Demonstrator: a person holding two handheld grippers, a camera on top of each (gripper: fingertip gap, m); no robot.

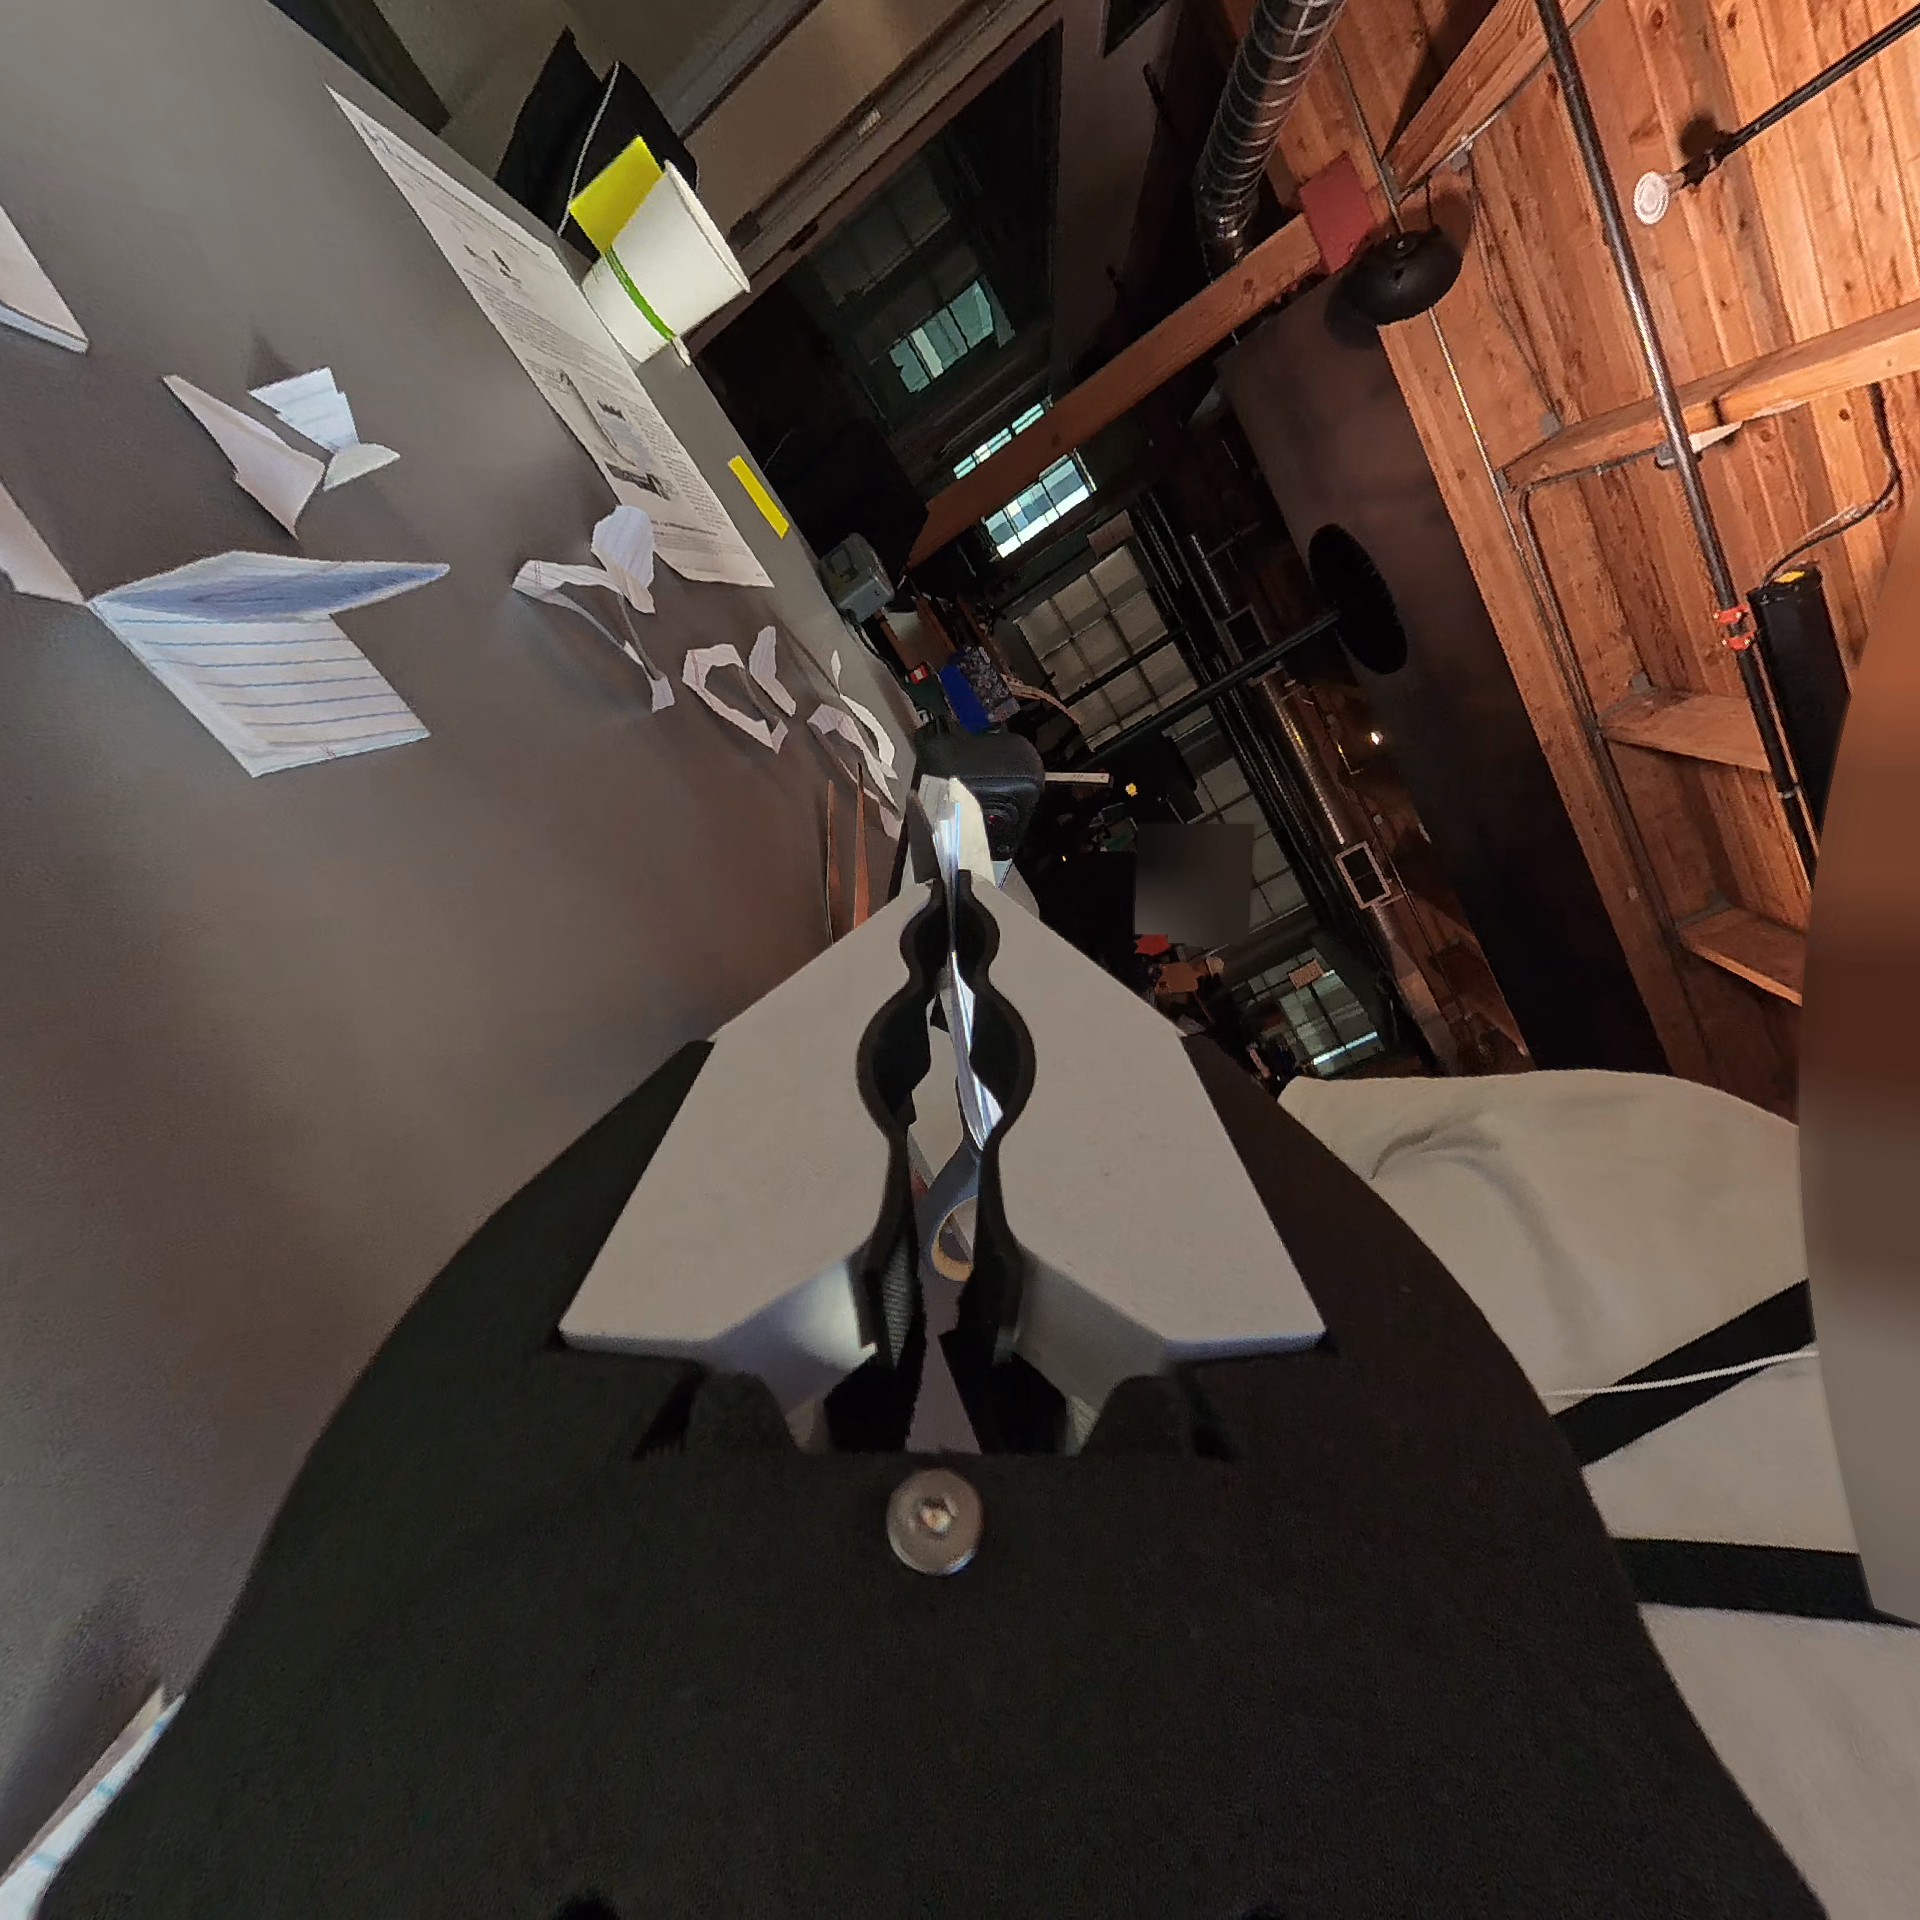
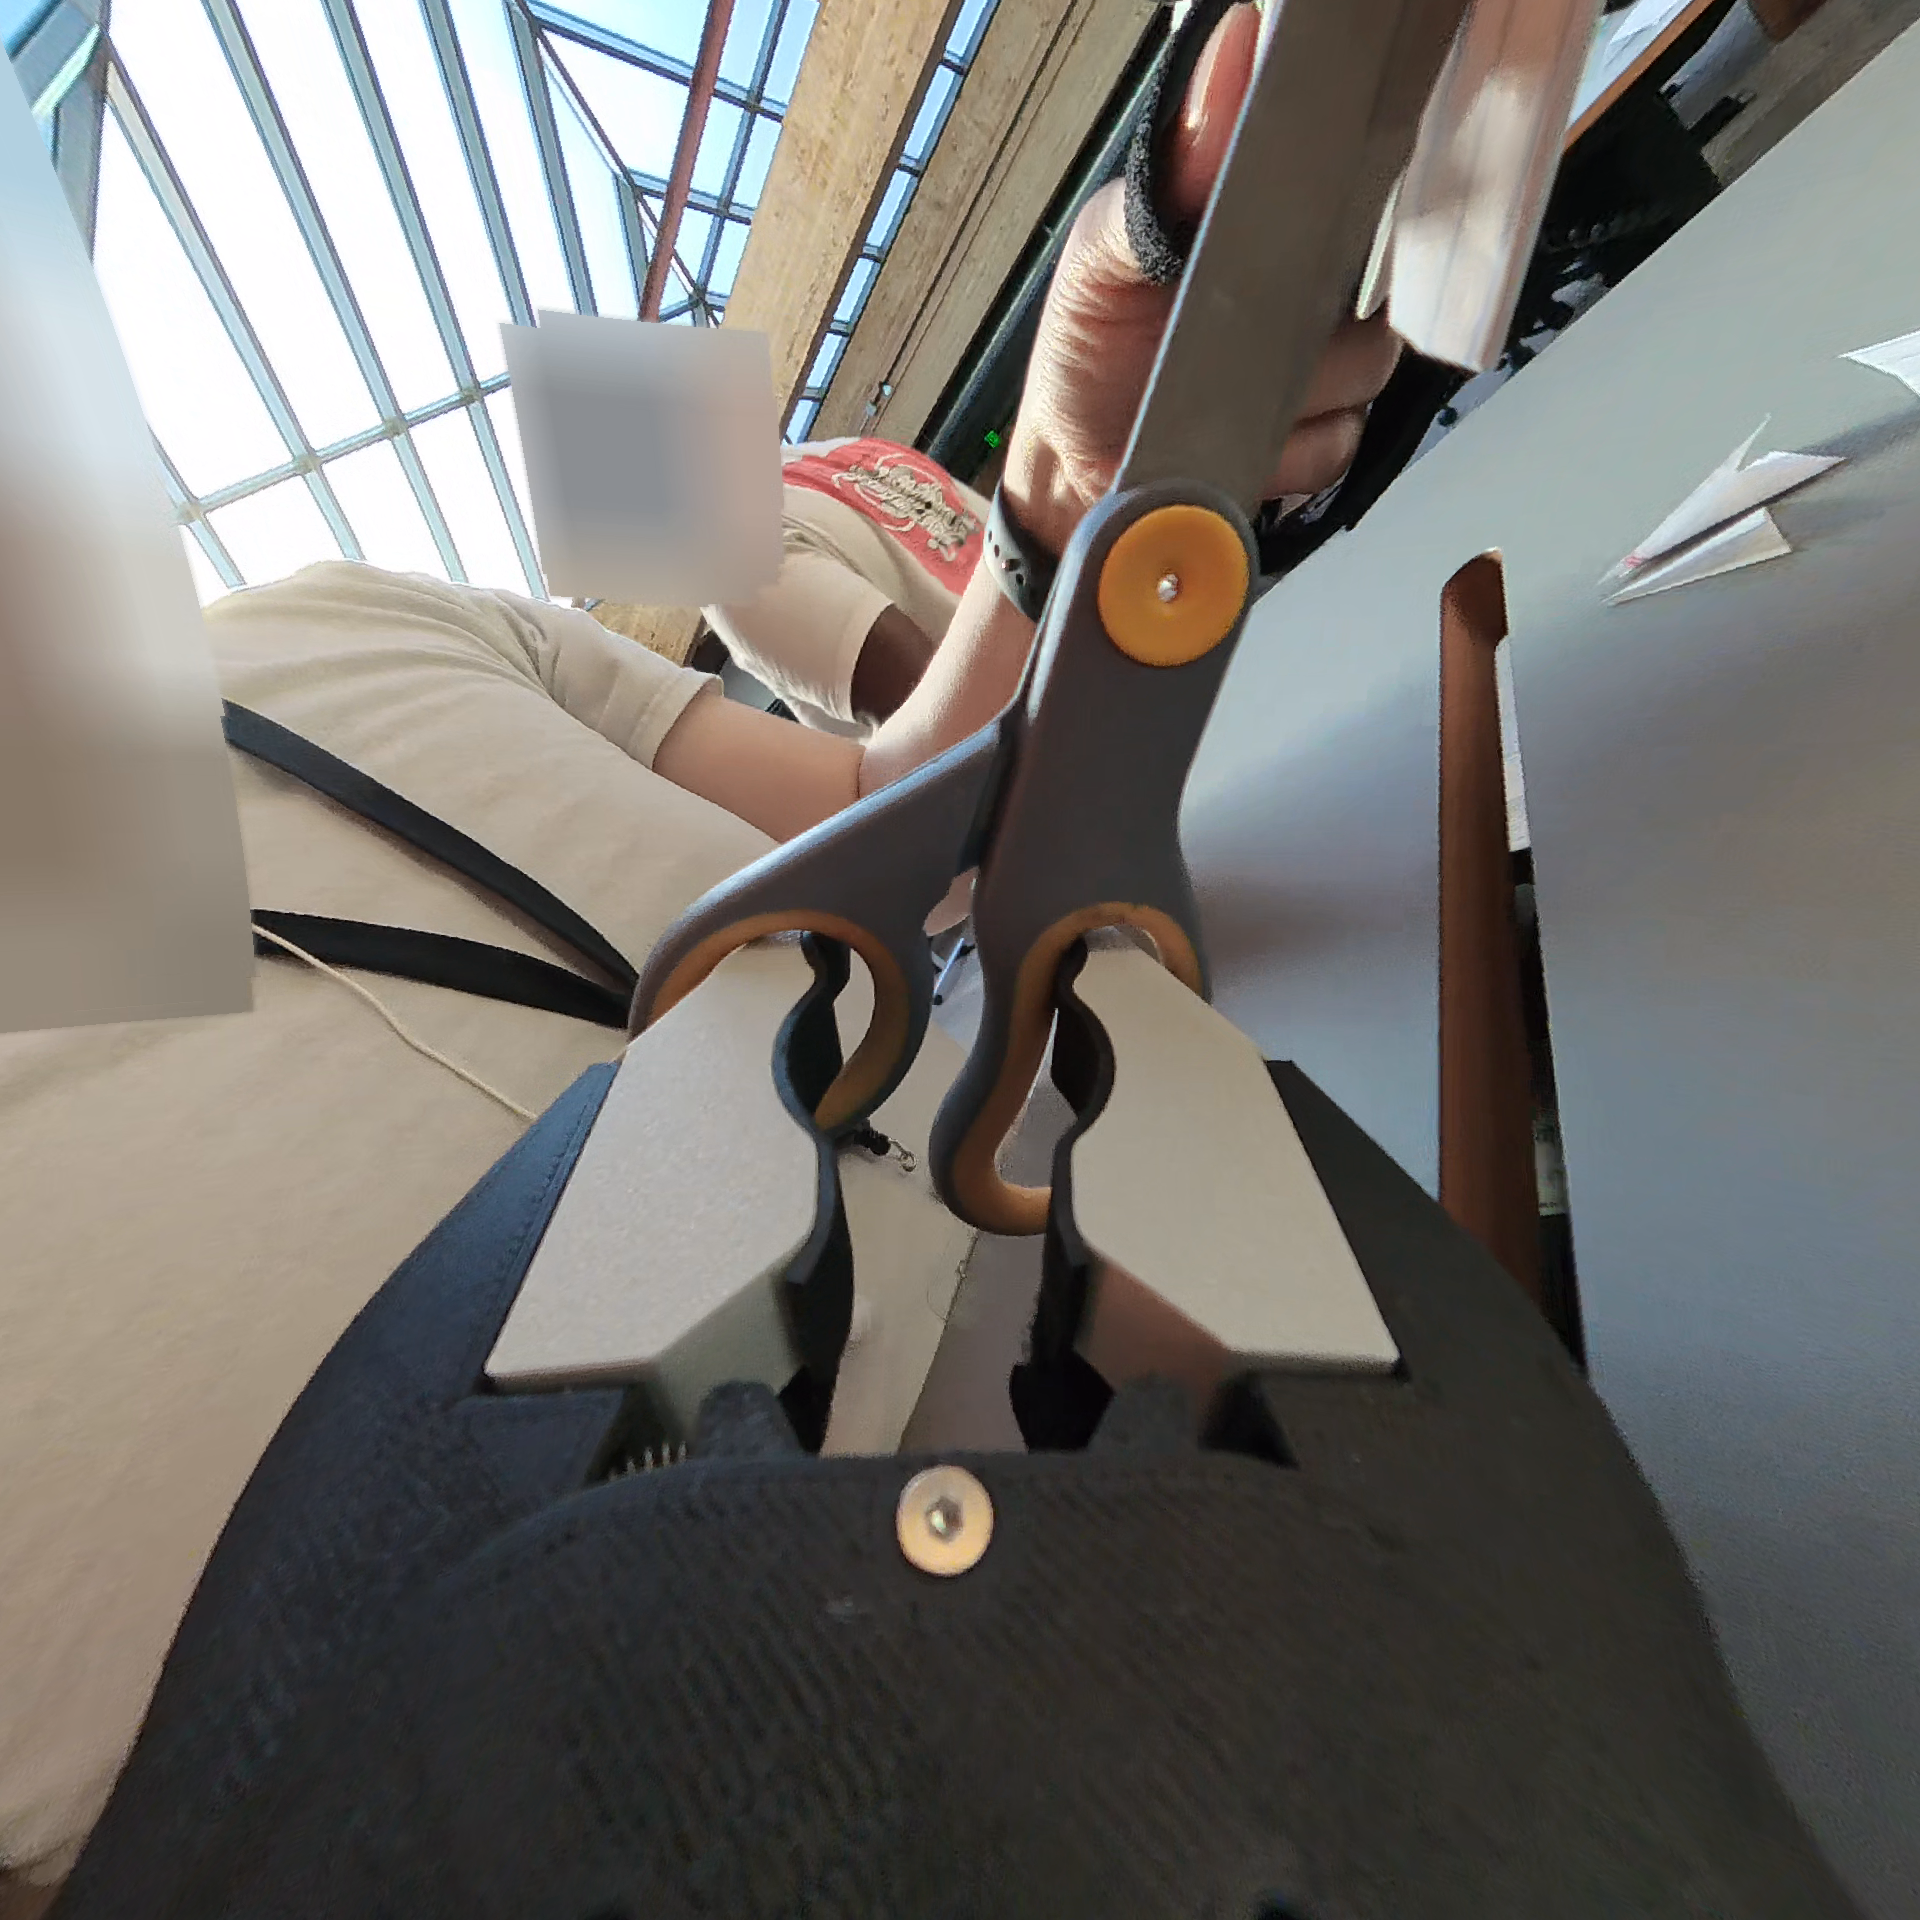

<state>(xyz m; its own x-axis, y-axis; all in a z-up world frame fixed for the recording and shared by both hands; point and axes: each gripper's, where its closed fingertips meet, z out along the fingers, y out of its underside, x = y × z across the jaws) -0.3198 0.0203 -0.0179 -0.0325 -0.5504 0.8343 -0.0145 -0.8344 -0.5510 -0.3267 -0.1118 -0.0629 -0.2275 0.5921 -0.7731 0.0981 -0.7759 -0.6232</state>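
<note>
My right gripper is open, with each finger pushed through a handle loop of the grey and orange scissors. The blades run up and away past the orange pivot. A white paper piece hangs blurred beside the blade tips, next to a person's hand. My left gripper is shut on a strip of lined paper, seen edge-on between the black pads. Just beyond its tips is the other gripper's black camera. Both grippers are held above the edge of the grey table.
On the table lie cut paper scraps, folded paper planes, a folded lined sheet, a printed sheet and a white and yellow box. The table has a long slot. A person in a beige shirt is close on the left. Left tips to right tips: about 15 cm.
</note>
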